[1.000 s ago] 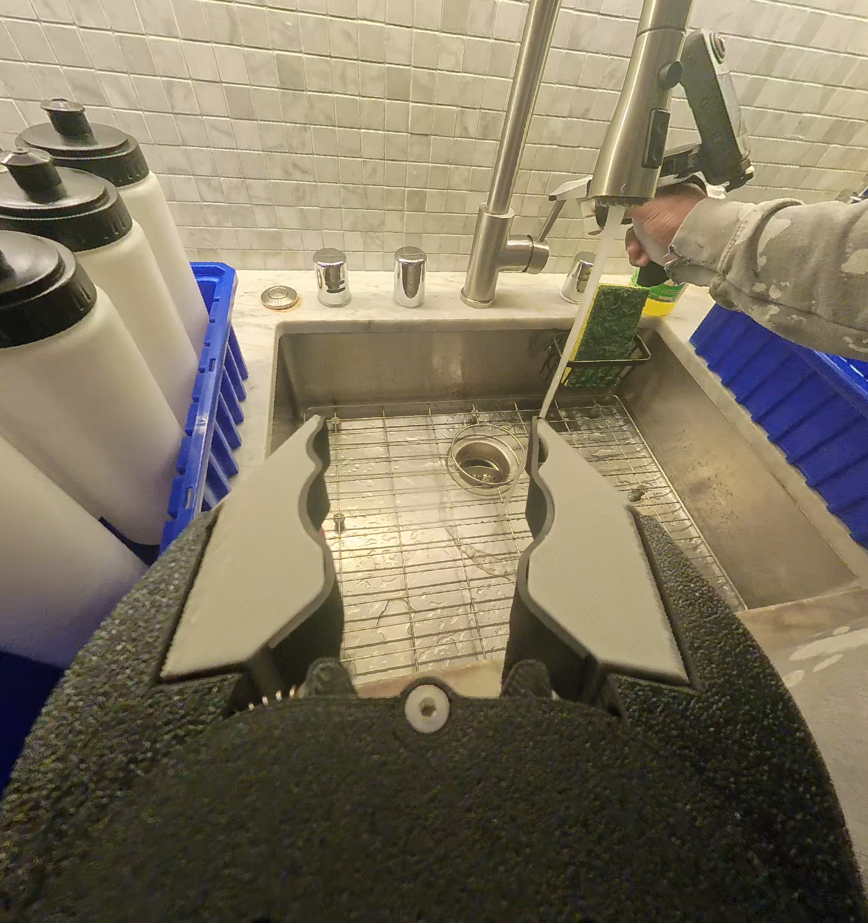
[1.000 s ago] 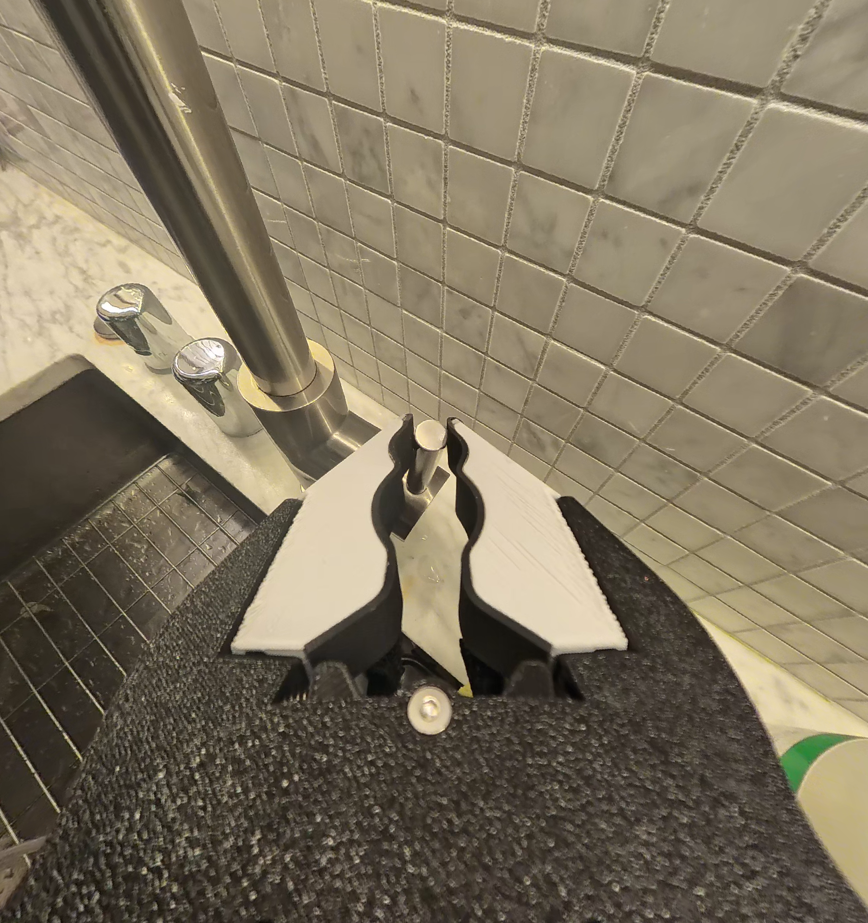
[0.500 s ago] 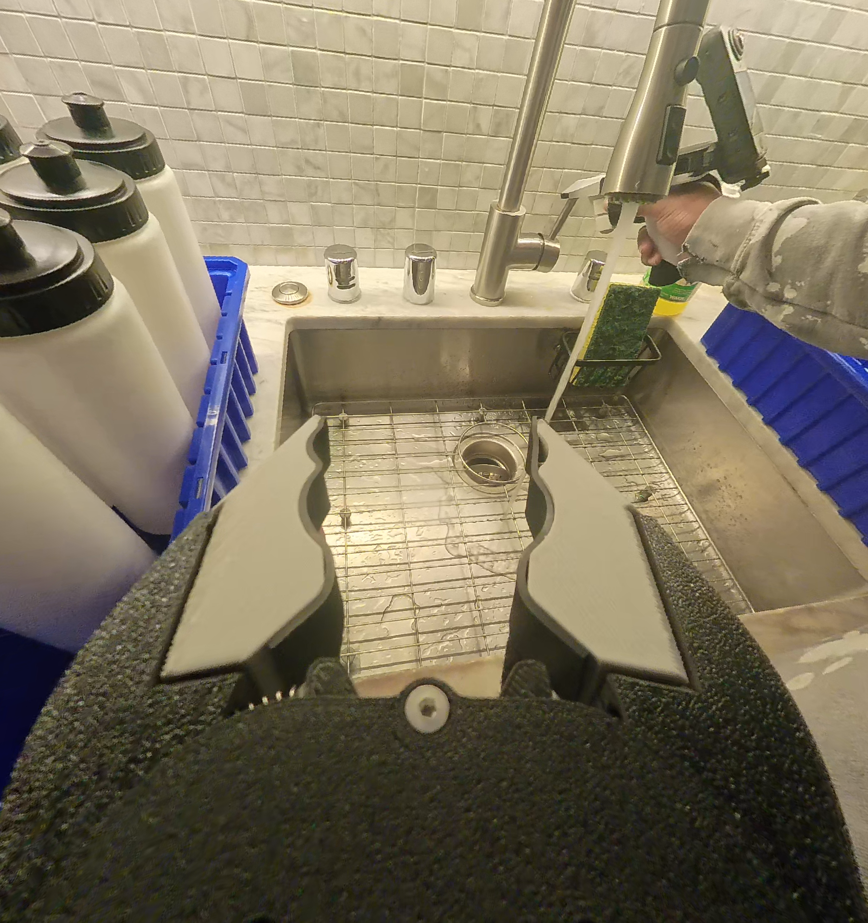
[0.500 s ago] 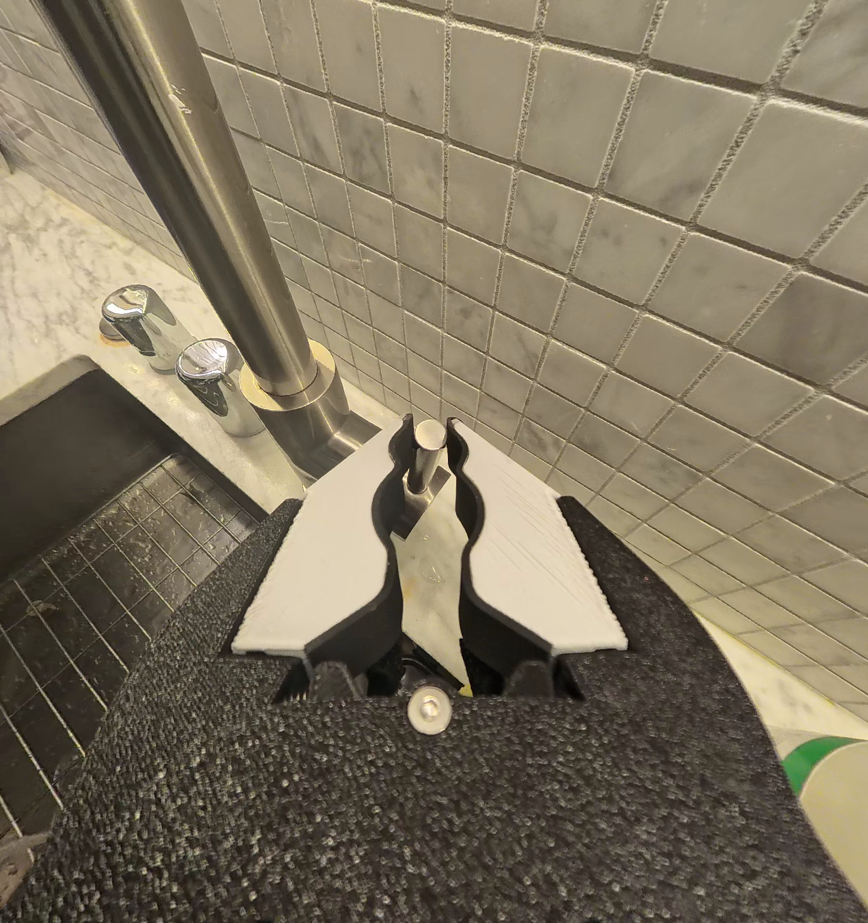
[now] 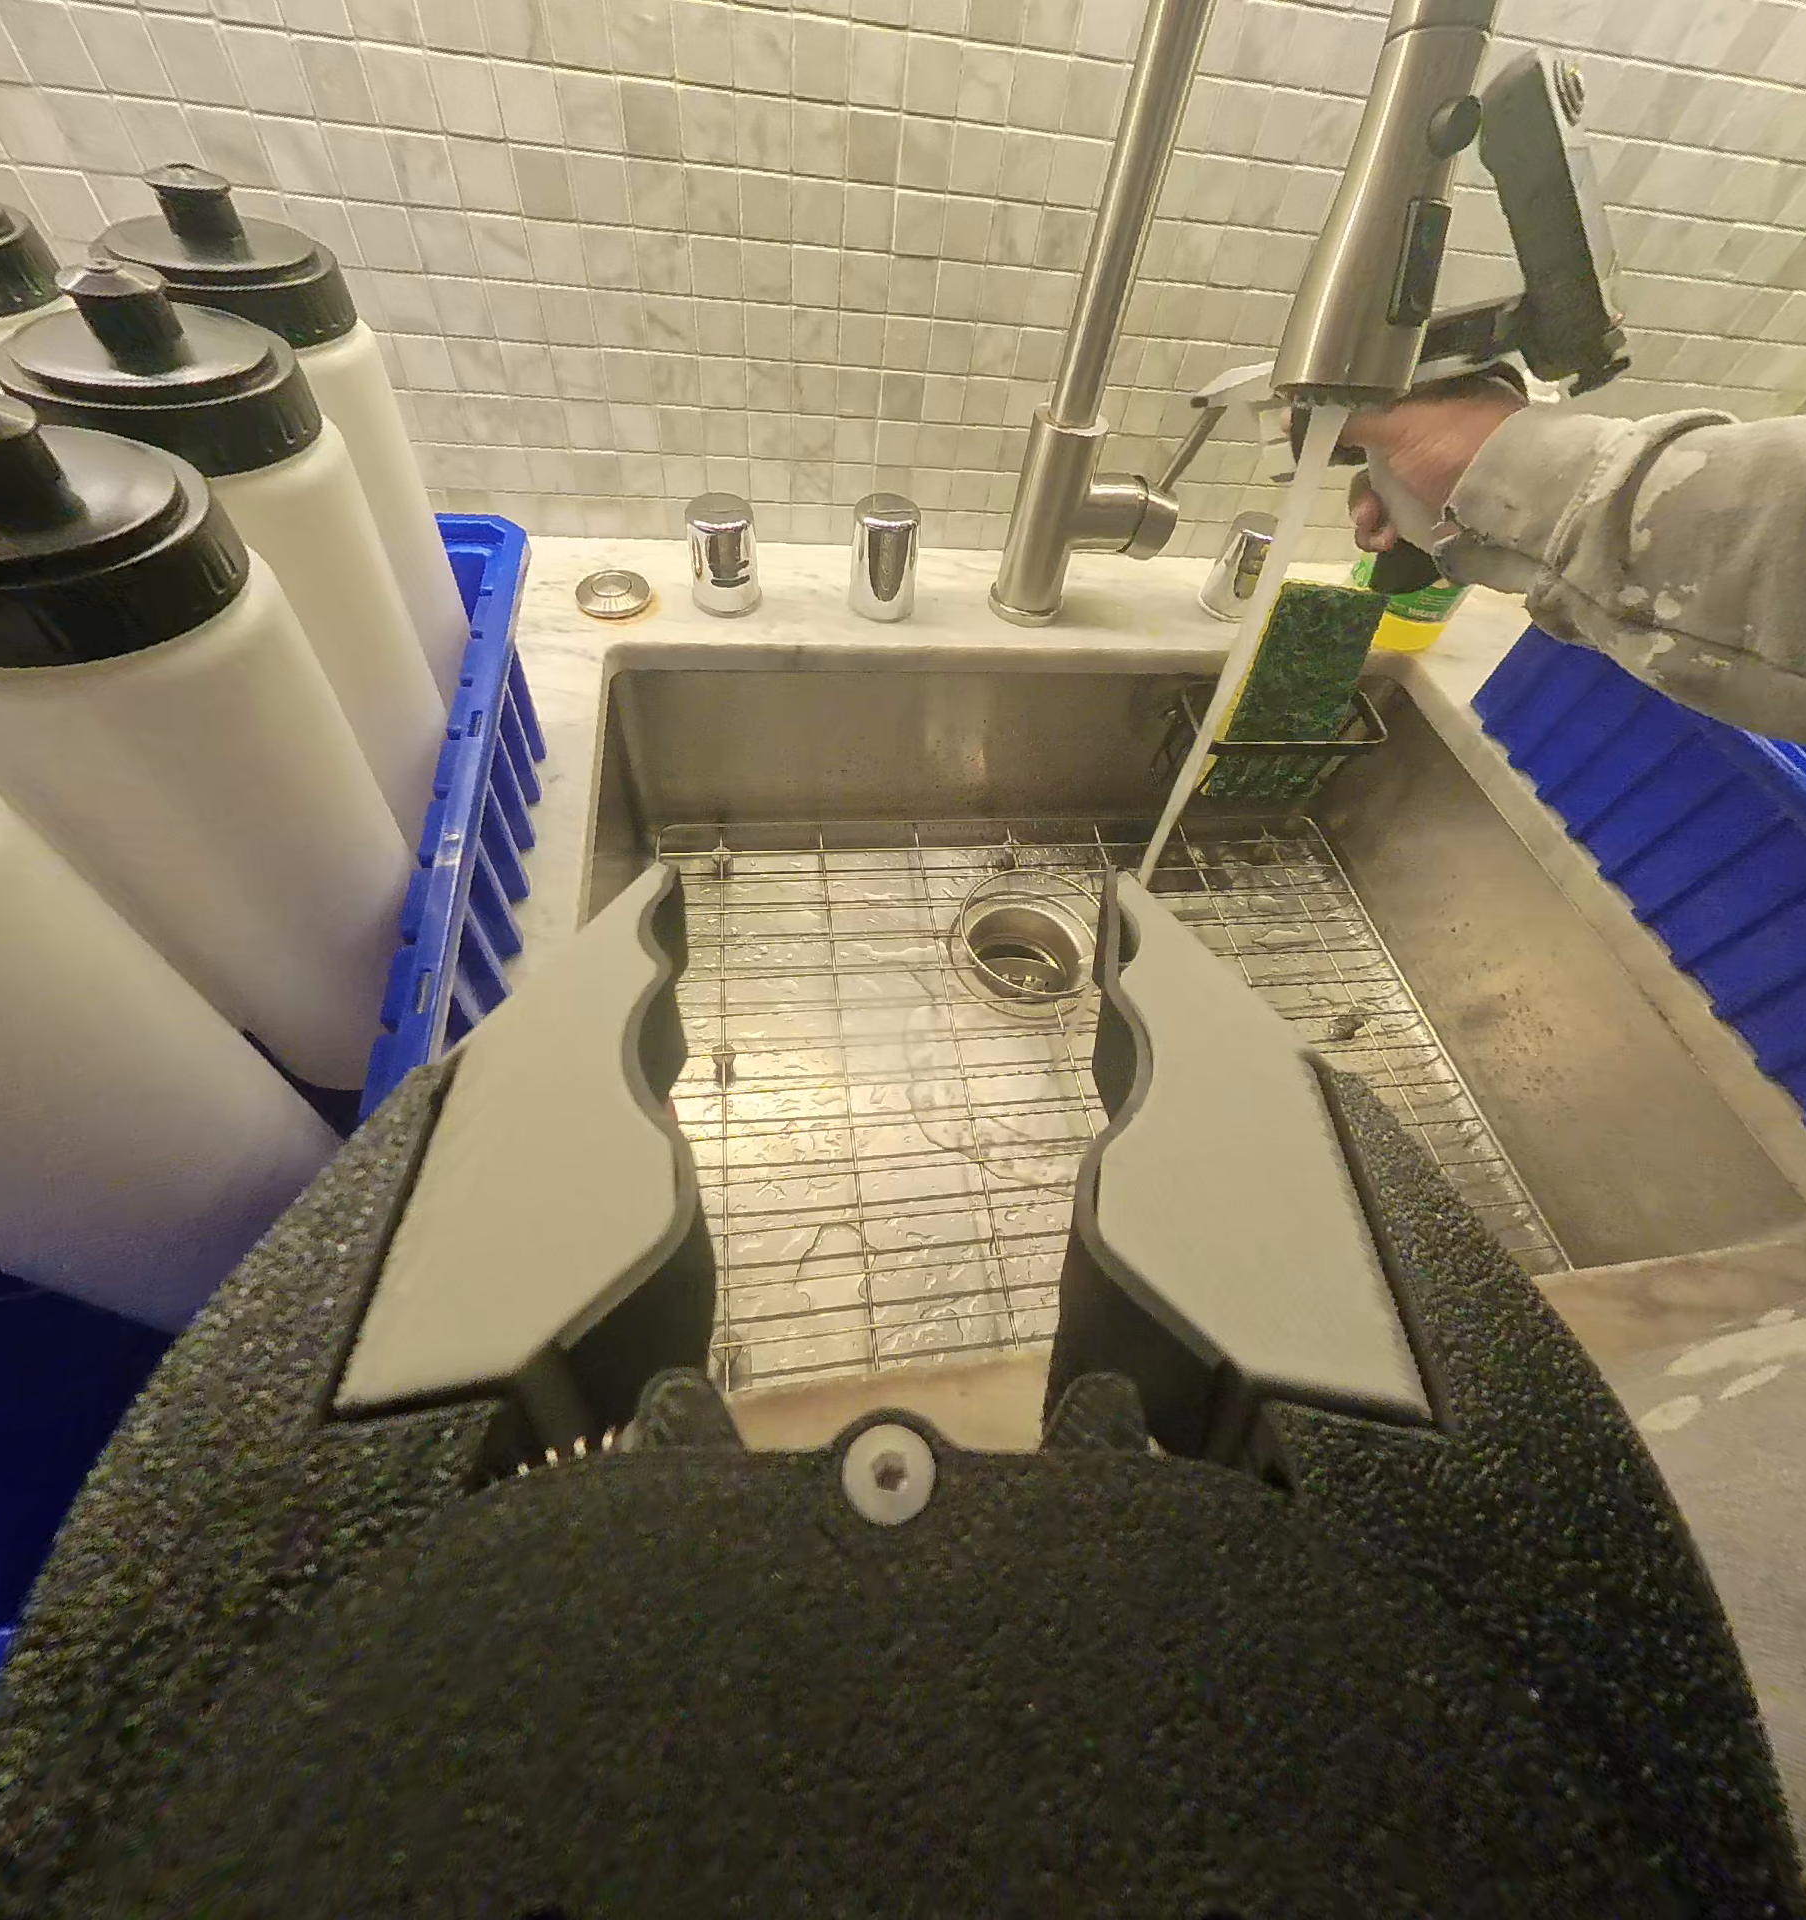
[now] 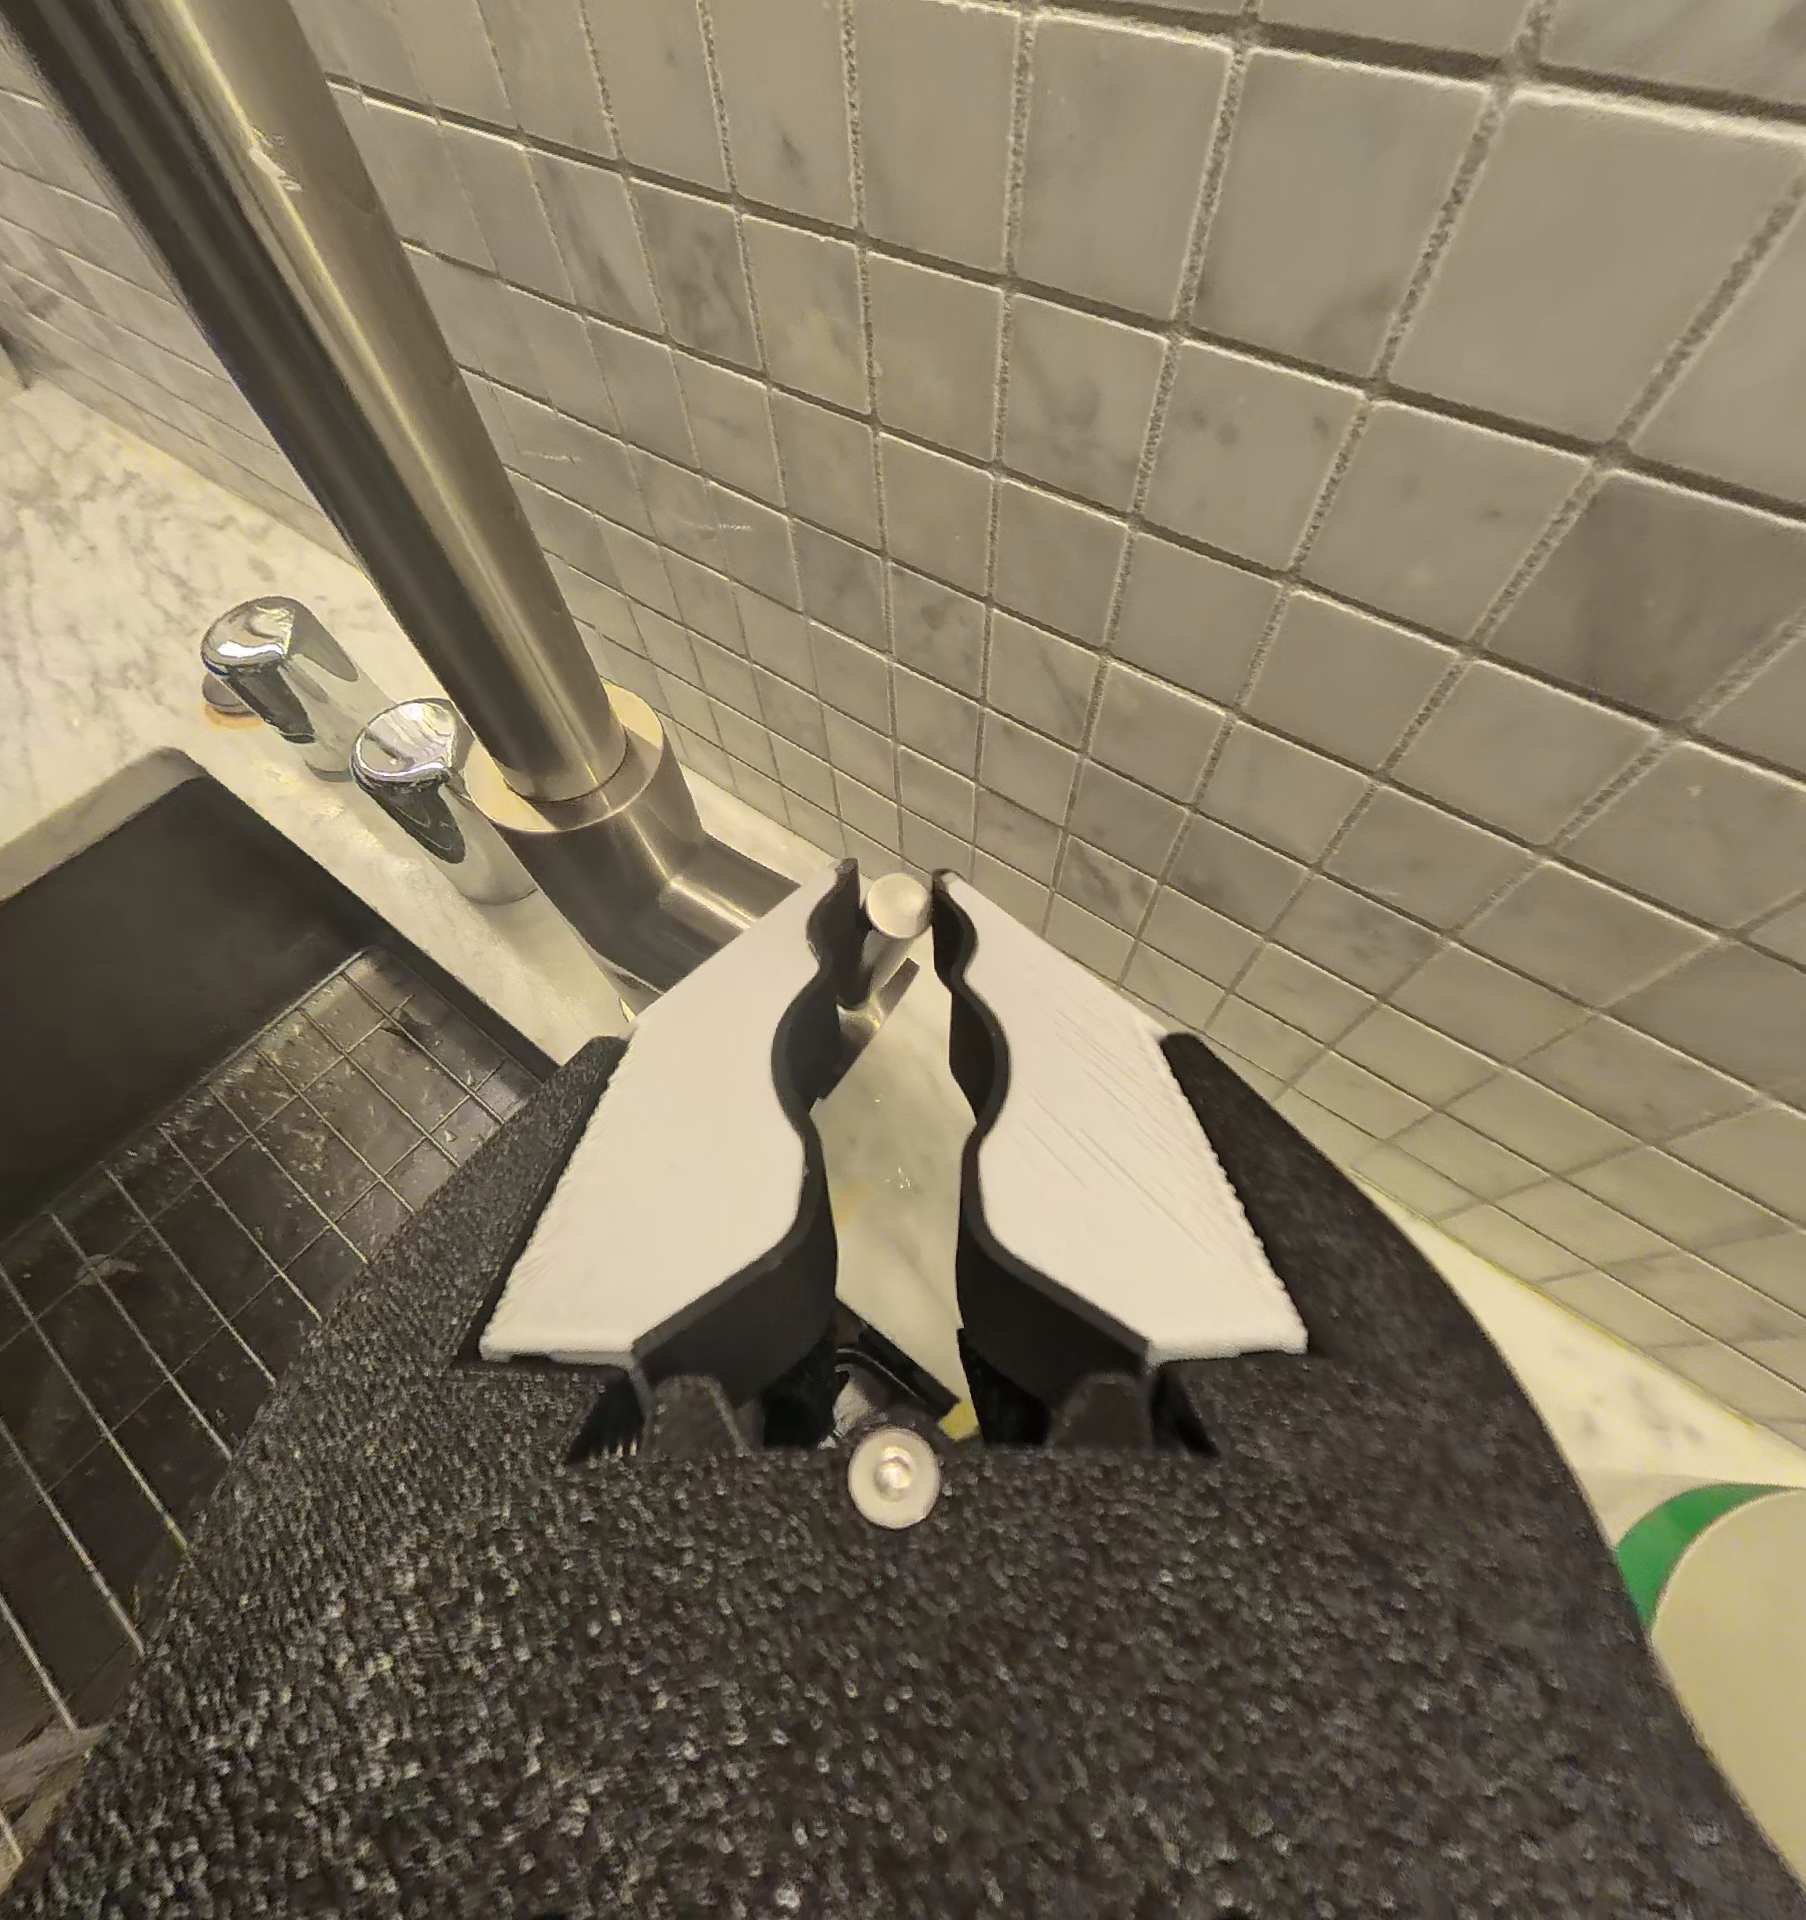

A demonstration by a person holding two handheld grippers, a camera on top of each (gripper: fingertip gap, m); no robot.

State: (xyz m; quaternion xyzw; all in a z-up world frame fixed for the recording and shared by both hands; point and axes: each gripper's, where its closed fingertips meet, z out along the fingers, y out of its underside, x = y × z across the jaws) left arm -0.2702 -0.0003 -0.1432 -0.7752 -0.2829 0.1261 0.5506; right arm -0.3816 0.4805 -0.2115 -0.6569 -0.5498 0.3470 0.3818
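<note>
My right gripper [image 6: 891,881] is shut on the thin steel faucet lever [image 6: 897,906], close to the tiled wall and beside the faucet column [image 6: 379,436]. In the left wrist view a hand [image 5: 1418,457] holds that gripper at the lever. Water [image 5: 1231,644] runs from the spray head [image 5: 1366,239] onto the wire grate [image 5: 878,1143] in the steel sink [image 5: 1605,1039]. My left gripper [image 5: 888,883] is open and empty, above the sink's near edge, with the drain [image 5: 1024,956] between its fingers.
Several white bottles with black caps [image 5: 182,790] stand in a blue bin [image 5: 463,831] at the left. Another blue bin [image 5: 1688,831] sits at the right. A green sponge [image 5: 1294,665] stands in a wire caddy. Chrome knobs [image 5: 722,551] line the marble counter.
The left view has swung slightly toward the bottles. The right gripper stays on the lever and the water keeps running.
</note>
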